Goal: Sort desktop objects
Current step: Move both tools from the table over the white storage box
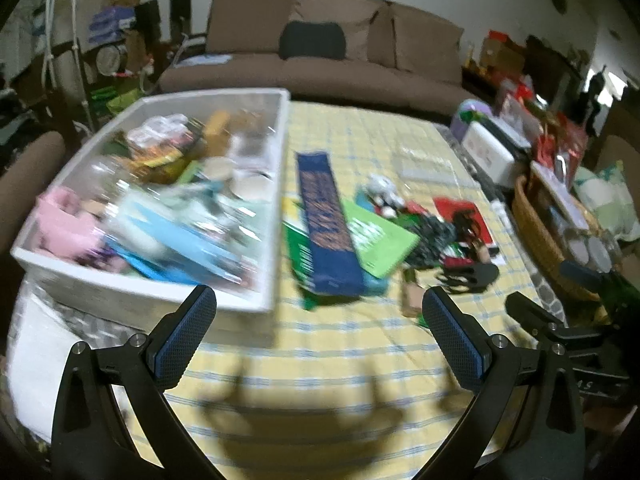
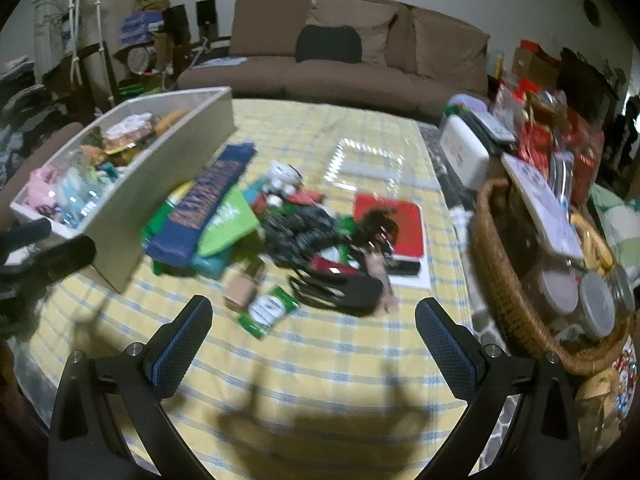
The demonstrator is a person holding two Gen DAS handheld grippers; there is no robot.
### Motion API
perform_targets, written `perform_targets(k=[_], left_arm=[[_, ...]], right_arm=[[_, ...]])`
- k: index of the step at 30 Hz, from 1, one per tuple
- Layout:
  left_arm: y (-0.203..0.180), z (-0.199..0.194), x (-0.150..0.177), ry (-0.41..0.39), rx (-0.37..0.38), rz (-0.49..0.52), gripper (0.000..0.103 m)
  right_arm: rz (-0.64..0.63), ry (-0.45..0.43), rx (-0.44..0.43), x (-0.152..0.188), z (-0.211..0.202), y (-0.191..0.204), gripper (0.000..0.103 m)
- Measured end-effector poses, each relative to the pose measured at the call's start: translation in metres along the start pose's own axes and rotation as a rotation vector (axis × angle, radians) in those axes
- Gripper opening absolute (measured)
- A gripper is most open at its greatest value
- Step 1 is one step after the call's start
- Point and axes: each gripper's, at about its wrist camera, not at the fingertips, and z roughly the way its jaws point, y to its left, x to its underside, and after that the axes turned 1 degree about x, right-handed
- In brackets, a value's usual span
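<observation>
A pile of loose objects lies mid-table on the yellow checked cloth: a long blue box [image 1: 327,224] [image 2: 204,208], green packets [image 1: 380,236] [image 2: 230,220], a black hairbrush [image 2: 344,290], a red pad [image 2: 390,224], a beige bottle [image 2: 244,284] and a green wipes pack [image 2: 268,310]. A white bin [image 1: 276,216] [image 2: 168,180] full of items stands at the left. My left gripper [image 1: 320,310] is open and empty above the cloth, near the bin's front corner. My right gripper [image 2: 314,314] is open and empty, just short of the wipes pack and hairbrush.
A wicker basket [image 2: 504,280] [image 1: 532,216] with jars and boxes stands at the right edge. A white box [image 2: 464,152] and a clear tray [image 2: 366,164] lie further back. A brown sofa [image 1: 332,52] is behind the table. The right gripper's body [image 1: 560,332] shows at the left view's right side.
</observation>
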Motion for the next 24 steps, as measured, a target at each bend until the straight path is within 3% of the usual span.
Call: perform_targets(k=[8, 13, 19, 24], left_arm=[[0.088, -0.034, -0.046, -0.049, -0.064, 0.001, 0.103], [0.155, -0.041, -0.097, -0.061, -0.115, -0.017, 0.103], [0.225, -0.013, -0.154, -0.019, -0.139, -0.073, 0.103], [0.264, 0.038, -0.183, 0.051, -0.158, -0.095, 0.102]], right_arm=[[-0.054, -0.043, -0.057, -0.05, -0.009, 0.052, 0.102], [-0.065, -0.051, -0.134, -0.108, 0.002, 0.086, 0.102], [-0.092, -0.055, -0.246, -0.184, 0.026, 0.138, 0.102], [-0.113, -0.011, -0.338, -0.235, 0.063, 0.188, 0.102]])
